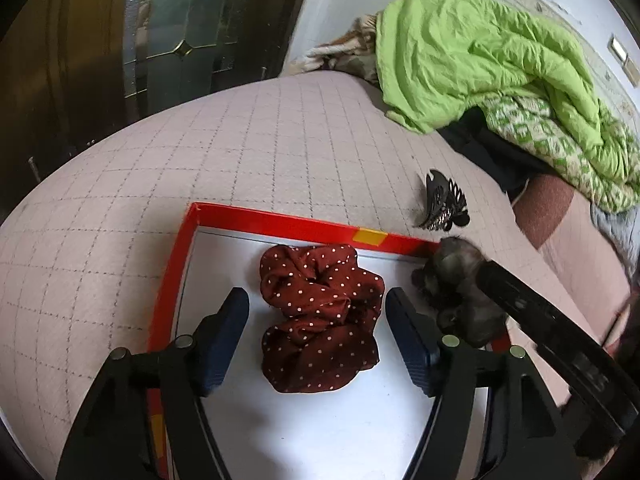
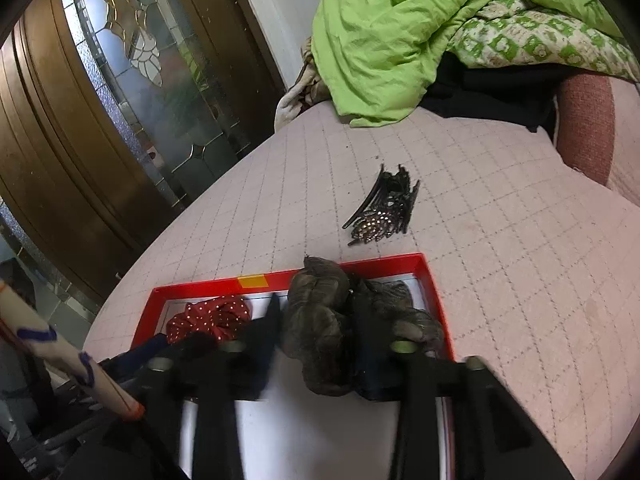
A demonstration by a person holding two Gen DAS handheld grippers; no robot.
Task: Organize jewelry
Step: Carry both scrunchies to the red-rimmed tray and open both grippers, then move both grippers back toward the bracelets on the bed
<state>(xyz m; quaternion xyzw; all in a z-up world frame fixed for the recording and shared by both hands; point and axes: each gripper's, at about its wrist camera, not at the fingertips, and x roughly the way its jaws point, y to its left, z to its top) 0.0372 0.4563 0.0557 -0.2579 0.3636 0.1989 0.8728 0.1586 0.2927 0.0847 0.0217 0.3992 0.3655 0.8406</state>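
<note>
My right gripper (image 2: 316, 344) is pinching the grey-brown gauzy fabric scrunchie (image 2: 320, 320) between its 2 fingers, holding it low over the far right corner of the shallow red-rimmed cardboard tray with a white floor (image 2: 208, 286), which I judge is where it should be let go so it sits beside what is already stored. My left gripper (image 1: 318, 330) hangs spread wide over the dark red scrunchie with white polka dots (image 1: 318, 320), touching nothing; that scrunchie lies loose on the tray floor, so I take it as already put away. The black toothed hair claw with pale studs (image 2: 382, 210) lies outside the tray, just beyond its far rim, on the pink quilted bedspread (image 2: 500, 240), and looks like the 1 piece left to collect. A crumpled lime-green quilt (image 2: 400, 40) is heaped well apart at the far end.
</note>
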